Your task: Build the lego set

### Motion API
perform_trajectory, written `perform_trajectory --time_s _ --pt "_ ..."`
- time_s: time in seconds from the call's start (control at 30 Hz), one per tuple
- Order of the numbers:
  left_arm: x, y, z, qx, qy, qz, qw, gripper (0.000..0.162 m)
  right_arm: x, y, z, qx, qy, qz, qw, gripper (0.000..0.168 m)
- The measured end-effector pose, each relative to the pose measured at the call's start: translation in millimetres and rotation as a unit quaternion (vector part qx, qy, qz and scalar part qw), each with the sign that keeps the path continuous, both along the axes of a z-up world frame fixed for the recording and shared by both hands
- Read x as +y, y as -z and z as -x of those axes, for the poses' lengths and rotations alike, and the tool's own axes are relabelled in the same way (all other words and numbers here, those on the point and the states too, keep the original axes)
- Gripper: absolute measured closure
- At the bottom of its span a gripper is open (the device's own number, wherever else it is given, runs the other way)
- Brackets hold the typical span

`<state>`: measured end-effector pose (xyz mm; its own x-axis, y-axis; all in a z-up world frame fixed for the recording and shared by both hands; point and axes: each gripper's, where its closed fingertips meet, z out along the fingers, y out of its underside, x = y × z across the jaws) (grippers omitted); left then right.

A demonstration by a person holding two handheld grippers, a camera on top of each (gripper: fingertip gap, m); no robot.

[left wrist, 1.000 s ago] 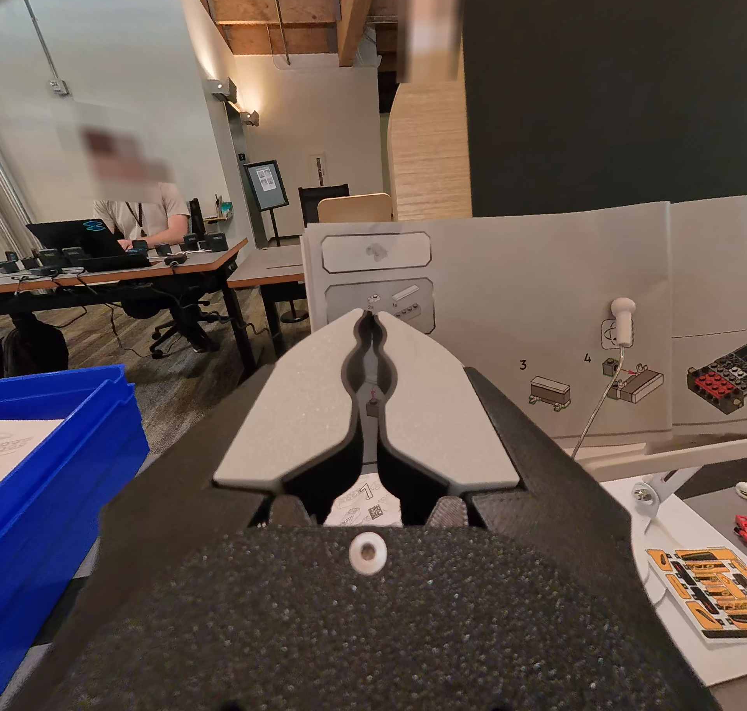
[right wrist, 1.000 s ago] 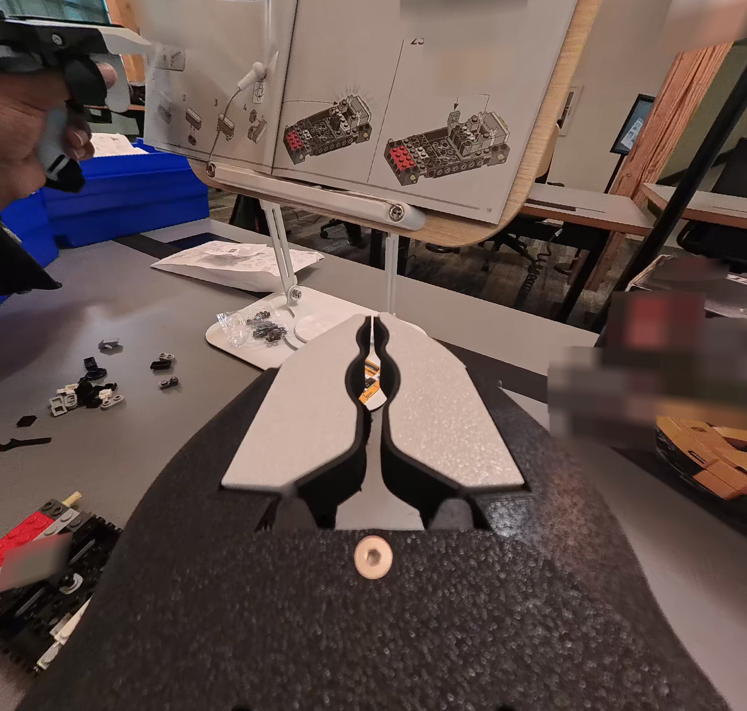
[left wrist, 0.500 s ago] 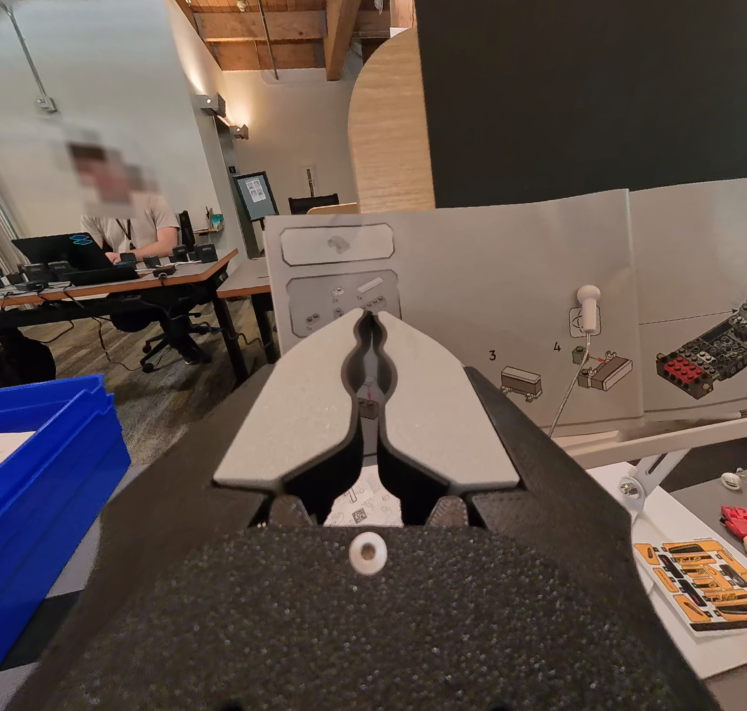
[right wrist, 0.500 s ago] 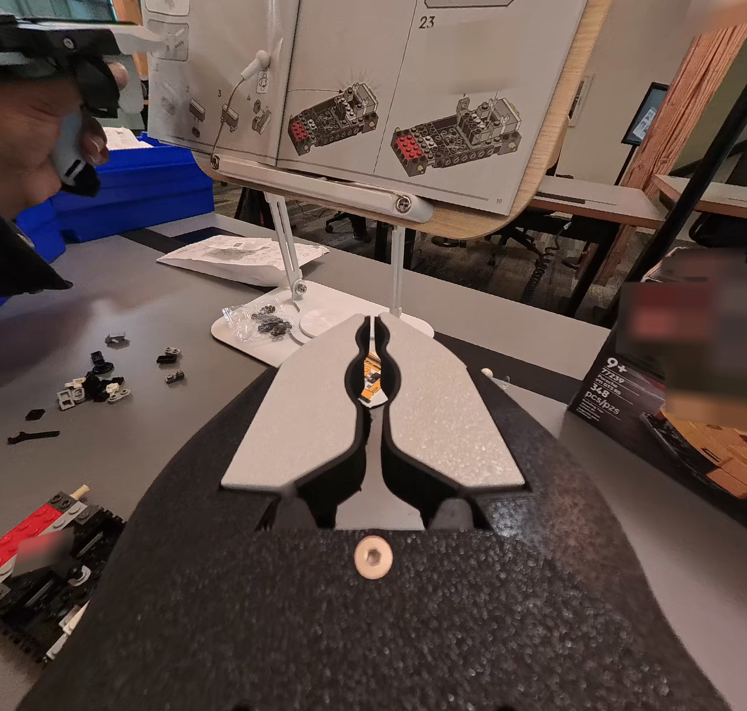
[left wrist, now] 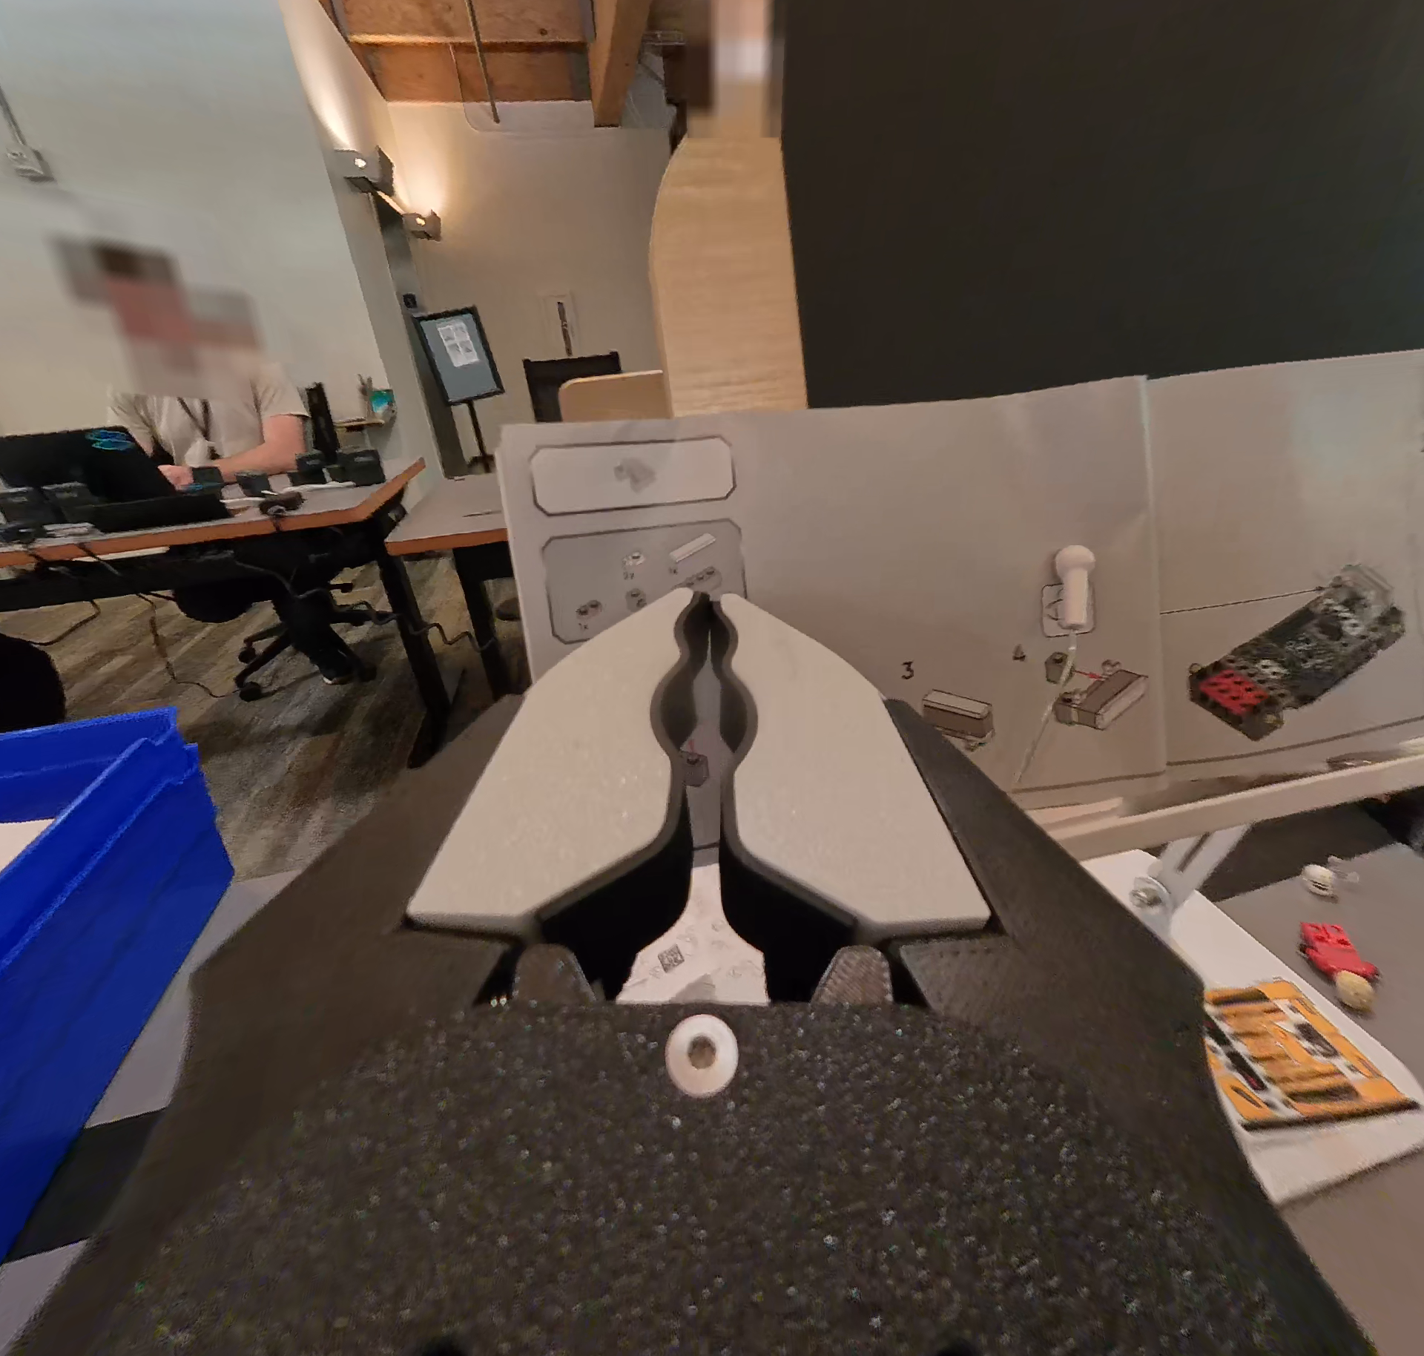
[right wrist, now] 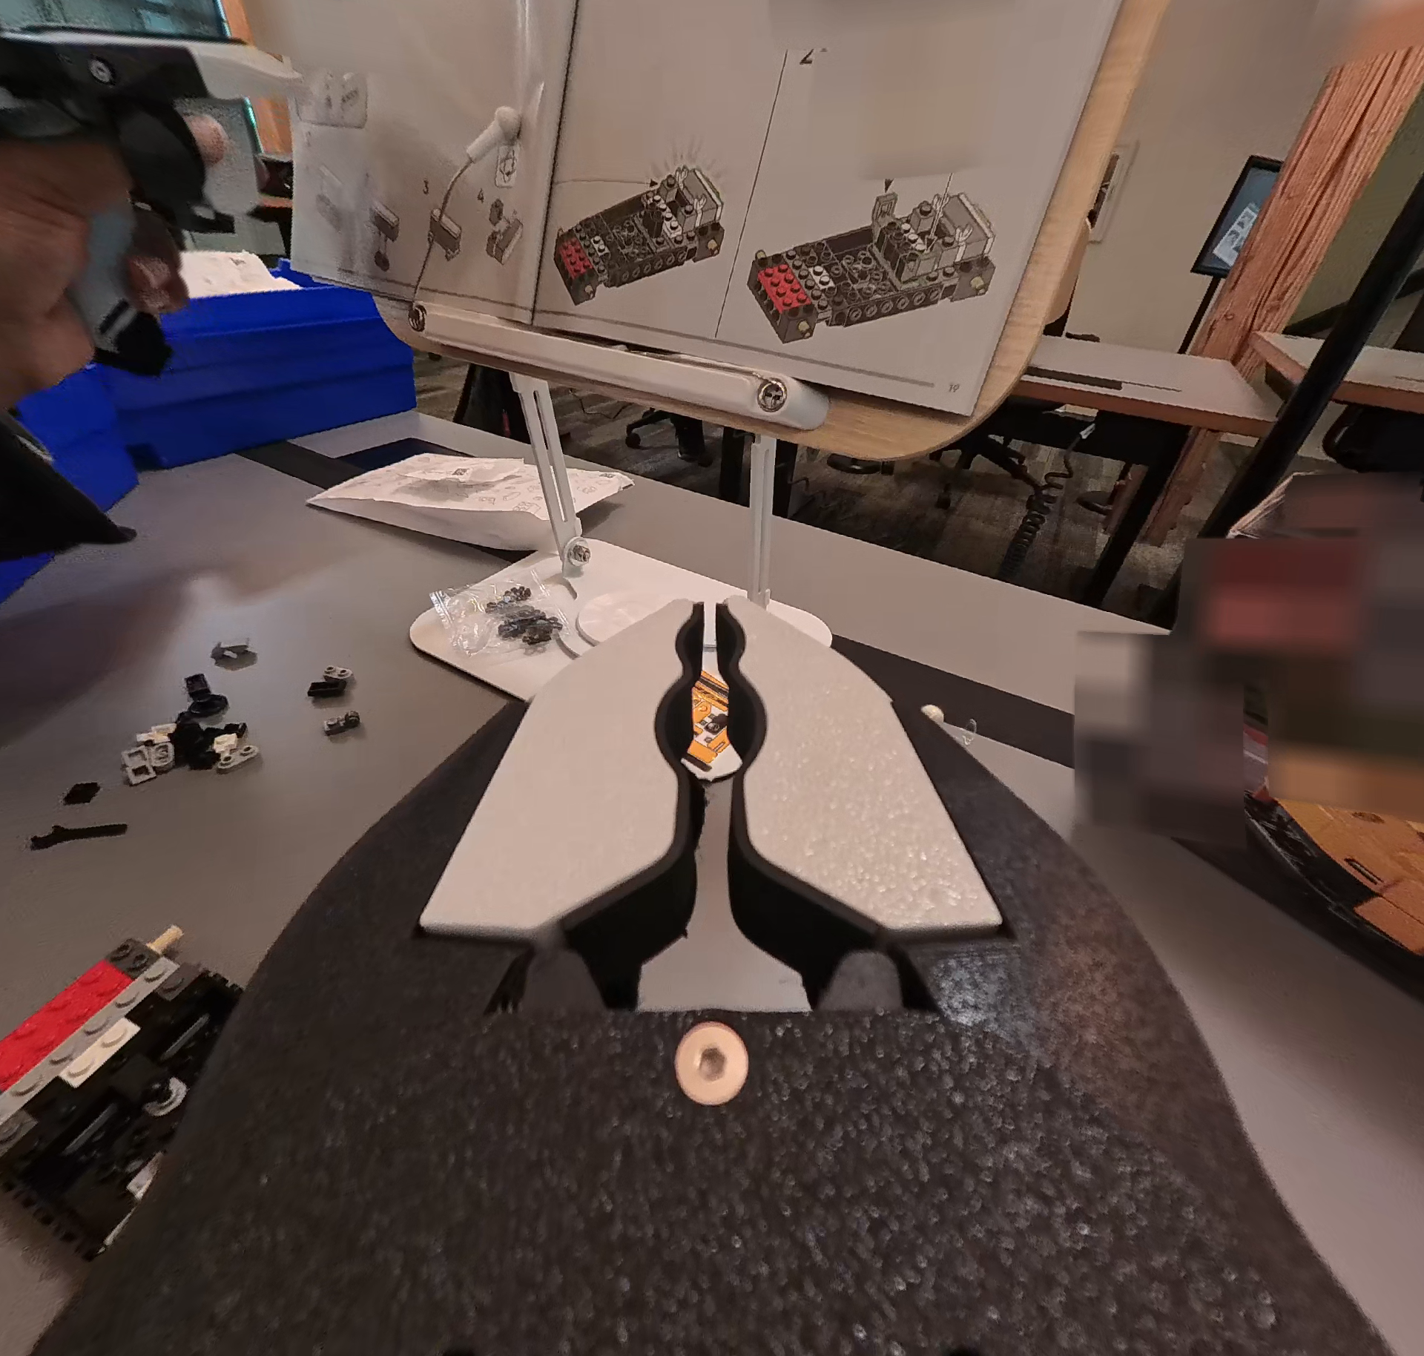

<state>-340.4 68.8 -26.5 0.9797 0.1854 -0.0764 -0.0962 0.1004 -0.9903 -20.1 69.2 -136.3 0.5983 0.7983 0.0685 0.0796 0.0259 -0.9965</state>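
On the grey surface [right wrist: 324, 841] lie one half-built lego model [right wrist: 85, 1049], scattered loose pieces [right wrist: 185, 741] and one clear bag [right wrist: 493, 618] of small dark parts. Two blue bins [right wrist: 254, 363] sit stacked behind. Left gripper [left wrist: 705, 601] and right gripper [right wrist: 710, 608] are both pressed together, empty

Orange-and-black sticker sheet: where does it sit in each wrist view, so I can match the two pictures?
Left wrist view: orange-and-black sticker sheet lies flat at lower right, on the white stand base.
Right wrist view: only a sliver shows centre frame, through the gap of the shut right tool.
Shared landmark: the open grey instruction booklet on its stand.
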Motion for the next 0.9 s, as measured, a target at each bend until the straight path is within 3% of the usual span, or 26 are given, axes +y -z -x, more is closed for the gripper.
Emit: perform_trajectory --time_s 0.2,0.5,0.6,0.77,0.9 --pt "-26 -24 -16 -0.009 0.068 0.027 0.997 0.162 0 -6 -3 0.007 0.002 -0.004 1.000 0.166" --pt "-60 -6 -87 0.061 0.202 0.166 0.963 0.159 1 -3 -4 0.004 -0.002 0.002 1.000 0.166" --pt "-75 38 -119 0.094 0.262 0.277 0.920 0.157 -4 1 1 -0.007 -0.024 0.013 1.000 0.166" --pt "-126 165 -119 0.158 0.240 0.490 0.823 0.149 -35 26 31 -0.062 -0.133 0.059 0.987 0.158" --pt "-155 237 -112 0.112 0.229 0.551 0.794 0.145 -65 47 60 -0.119 -0.208 0.076 0.968 0.154"
